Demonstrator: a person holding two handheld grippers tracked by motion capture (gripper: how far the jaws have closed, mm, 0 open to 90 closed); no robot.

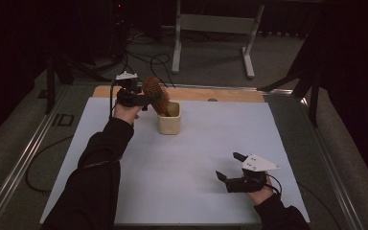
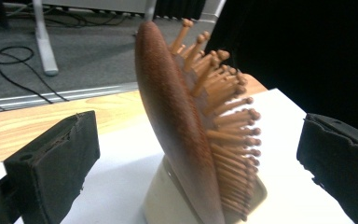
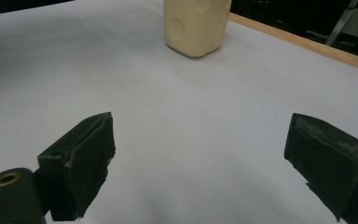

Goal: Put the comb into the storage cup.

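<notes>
Left gripper [image 2: 198, 154] open around hairbrush [image 2: 186, 135].

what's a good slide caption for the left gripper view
Open left tool flanking a wooden hairbrush that stands head-up in a cream cup, pads clear of it.

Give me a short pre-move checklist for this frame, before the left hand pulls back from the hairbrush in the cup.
1. Hairbrush seated in cup, handle down: ok.
2. Left gripper jaws clear of the brush, gap on both sides: ok.
3. Brush stands steady by itself: cannot tell; it leans in the cup.
4. Cup upright on the white table: ok.
5. Right gripper open, holding nothing, well apart from the cup: ok.
6. Pull-back path free of cables: cannot tell.
</notes>
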